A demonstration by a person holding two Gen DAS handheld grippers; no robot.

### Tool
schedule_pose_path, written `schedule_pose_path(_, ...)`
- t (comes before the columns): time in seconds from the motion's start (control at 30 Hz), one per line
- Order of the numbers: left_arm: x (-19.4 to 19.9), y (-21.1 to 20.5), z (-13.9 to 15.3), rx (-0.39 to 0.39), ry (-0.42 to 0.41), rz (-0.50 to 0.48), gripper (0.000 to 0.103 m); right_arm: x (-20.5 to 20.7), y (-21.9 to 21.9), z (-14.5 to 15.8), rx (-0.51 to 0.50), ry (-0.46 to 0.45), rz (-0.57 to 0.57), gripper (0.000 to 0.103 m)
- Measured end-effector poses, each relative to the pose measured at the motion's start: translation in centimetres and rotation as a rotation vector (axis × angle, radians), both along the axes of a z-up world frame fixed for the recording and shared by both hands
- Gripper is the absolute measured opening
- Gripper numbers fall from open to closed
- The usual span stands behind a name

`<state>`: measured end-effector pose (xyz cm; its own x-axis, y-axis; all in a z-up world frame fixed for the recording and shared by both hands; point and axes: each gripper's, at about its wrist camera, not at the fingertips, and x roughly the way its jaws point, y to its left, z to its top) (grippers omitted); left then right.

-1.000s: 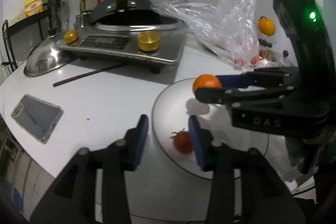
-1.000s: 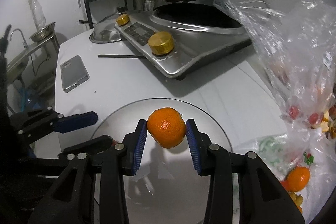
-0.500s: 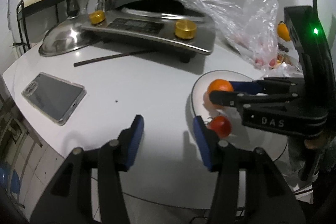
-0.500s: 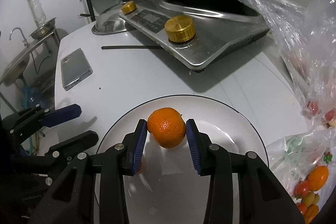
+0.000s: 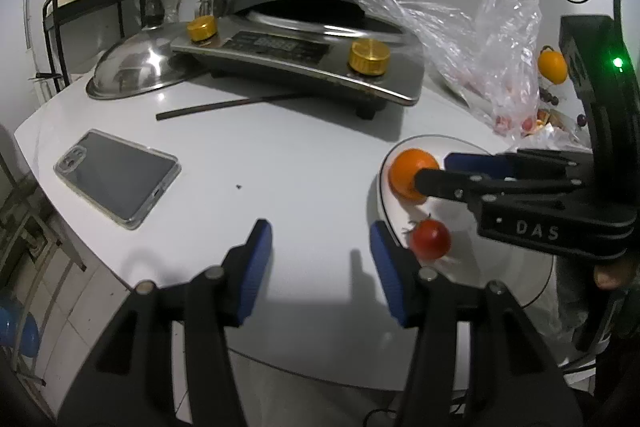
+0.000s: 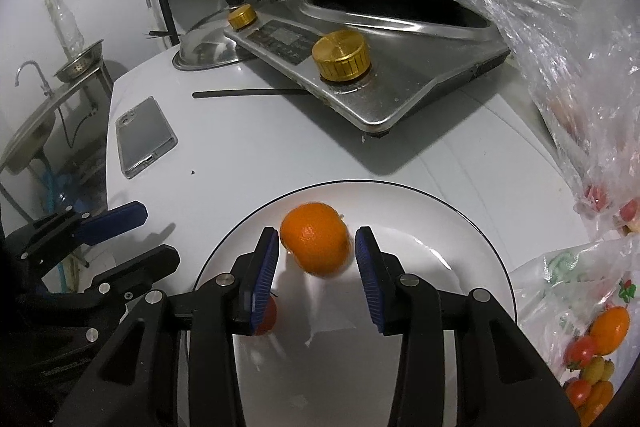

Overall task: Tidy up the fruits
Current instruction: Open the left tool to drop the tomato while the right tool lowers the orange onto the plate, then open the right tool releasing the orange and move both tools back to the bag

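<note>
An orange mandarin [image 6: 314, 243] lies on the white plate [image 6: 460, 223], between the pads of my right gripper [image 6: 316, 269], which is open and no longer grips it. A red tomato [image 5: 430, 239] lies on the same plate [image 5: 388, 215], just right of my left gripper [image 5: 320, 259], which is open and empty over the table beside the plate's left rim. The mandarin [image 5: 410, 173] and right gripper [image 5: 440, 173] show at the right of the left wrist view. The tomato [image 6: 267, 315] is mostly hidden behind the right gripper's left finger.
A clear bag of more fruit [image 6: 592, 347] lies right of the plate. An induction cooker with a wok [image 5: 304, 47], a steel lid [image 5: 136, 71], a chopstick [image 5: 224, 105] and a phone [image 5: 116, 177] are on the white table. The table's front edge is near.
The right gripper lowered the mandarin onto the plate and opened, letting it go. The left gripper drew back to the left, off the plate and away from the tomato.
</note>
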<state>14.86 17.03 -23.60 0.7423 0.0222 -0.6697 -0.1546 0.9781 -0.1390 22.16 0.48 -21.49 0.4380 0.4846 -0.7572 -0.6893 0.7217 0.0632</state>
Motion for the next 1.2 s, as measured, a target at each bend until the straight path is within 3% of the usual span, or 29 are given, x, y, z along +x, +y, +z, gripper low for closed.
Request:
schedule_pose_path(0.27, -0.6, -0.4, 0.6, 0.005, -0.010, 0.004, 0.055, -0.9, -0.6, 1.0, 0.008, -0.020, 0.003, 0.043)
schedule_pose_path(0.37, -1.0, -0.6, 1.0, 0.005, -0.021, 0.005, 0.068, -1.3, -1.1, 1.5, 0.014, -0.031, -0.001, 0.043)
schedule_pose_path(1.2, -3.2, -5.8, 3.2, 0.034, -0.049, -0.049, 0.069, -4.5, -6.5, 4.0, 0.057, -0.083, -0.043, 0.043)
